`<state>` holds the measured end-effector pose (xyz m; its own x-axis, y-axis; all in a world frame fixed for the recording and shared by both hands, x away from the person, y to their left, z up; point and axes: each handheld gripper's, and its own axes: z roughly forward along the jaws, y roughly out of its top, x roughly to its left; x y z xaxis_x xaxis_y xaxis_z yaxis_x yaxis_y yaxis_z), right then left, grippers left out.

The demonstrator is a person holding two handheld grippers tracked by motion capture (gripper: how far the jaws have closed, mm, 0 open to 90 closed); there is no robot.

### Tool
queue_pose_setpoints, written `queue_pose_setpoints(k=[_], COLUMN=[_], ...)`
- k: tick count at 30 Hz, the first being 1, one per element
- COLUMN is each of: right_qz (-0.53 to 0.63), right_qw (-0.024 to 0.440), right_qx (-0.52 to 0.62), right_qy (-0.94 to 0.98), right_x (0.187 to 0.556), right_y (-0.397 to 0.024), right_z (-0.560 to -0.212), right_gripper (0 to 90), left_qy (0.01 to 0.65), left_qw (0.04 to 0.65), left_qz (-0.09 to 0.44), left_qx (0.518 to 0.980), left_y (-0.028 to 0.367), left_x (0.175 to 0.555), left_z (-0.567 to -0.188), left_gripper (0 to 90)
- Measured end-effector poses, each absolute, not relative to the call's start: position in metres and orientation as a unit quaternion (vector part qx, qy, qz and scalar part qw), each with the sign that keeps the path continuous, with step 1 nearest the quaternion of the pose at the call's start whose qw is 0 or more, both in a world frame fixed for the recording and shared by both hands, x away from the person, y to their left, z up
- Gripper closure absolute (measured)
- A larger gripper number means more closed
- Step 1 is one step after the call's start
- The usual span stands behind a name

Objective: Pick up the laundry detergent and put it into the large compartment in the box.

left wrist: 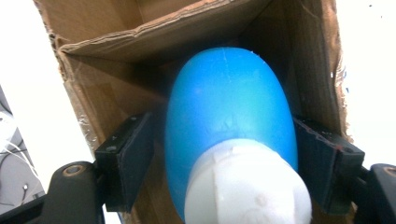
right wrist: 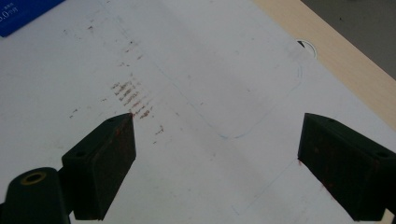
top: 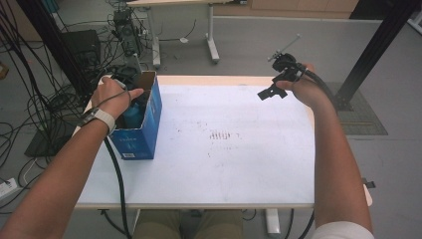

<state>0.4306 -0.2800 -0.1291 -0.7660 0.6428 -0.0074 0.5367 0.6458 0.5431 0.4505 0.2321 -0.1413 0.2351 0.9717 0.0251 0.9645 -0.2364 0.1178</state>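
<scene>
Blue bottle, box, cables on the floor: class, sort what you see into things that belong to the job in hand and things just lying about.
Job in hand:
blue bottle
cardboard box
left gripper, fingers either side of the bottle

Lying about:
floor cables
far table
black frame post
right gripper, open above the table

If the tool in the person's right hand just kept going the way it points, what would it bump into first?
Most likely the white table top. The right tool is open with nothing between its jaws, and it points down at a bare, faintly stained patch. How far off the surface lies is hard to judge.
</scene>
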Motion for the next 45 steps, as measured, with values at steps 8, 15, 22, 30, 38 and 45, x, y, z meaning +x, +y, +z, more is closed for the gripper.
queue_pose_setpoints(k=[8, 15, 22, 30, 38, 45], right_qz=[0.264, 0.261, 0.262, 0.262, 0.264, 0.265], right_qw=[0.100, 0.098, 0.099, 0.101, 0.104, 0.106], right_qx=[0.327, 0.325, 0.326, 0.328, 0.329, 0.331], right_qy=[0.902, 0.904, 0.903, 0.902, 0.901, 0.900], right_x=[0.430, 0.432, 0.431, 0.428, 0.424, 0.421], right_y=[-0.280, -0.277, -0.278, -0.282, -0.286, -0.289], right_z=[-0.130, -0.131, -0.129, -0.128, -0.125, -0.124], right_gripper=[11.2, 11.2, 11.2, 11.2, 11.2, 11.2], left_qy=[0.608, 0.602, 0.599, 0.583, 0.566, 0.545], left_qw=[0.044, 0.046, 0.060, 0.075, 0.095, 0.110], left_qz=[0.041, 0.046, 0.049, 0.039, 0.041, 0.044], left_qx=[0.791, 0.796, 0.797, 0.808, 0.818, 0.830], left_y=[0.234, 0.235, 0.239, 0.235, 0.235, 0.235], left_x=[0.449, 0.446, 0.443, 0.440, 0.434, 0.427], left_z=[-0.138, -0.133, -0.125, -0.117, -0.095, -0.075], left_gripper=[21.8, 18.8, 13.2, 9.1, 7.2, 6.5])
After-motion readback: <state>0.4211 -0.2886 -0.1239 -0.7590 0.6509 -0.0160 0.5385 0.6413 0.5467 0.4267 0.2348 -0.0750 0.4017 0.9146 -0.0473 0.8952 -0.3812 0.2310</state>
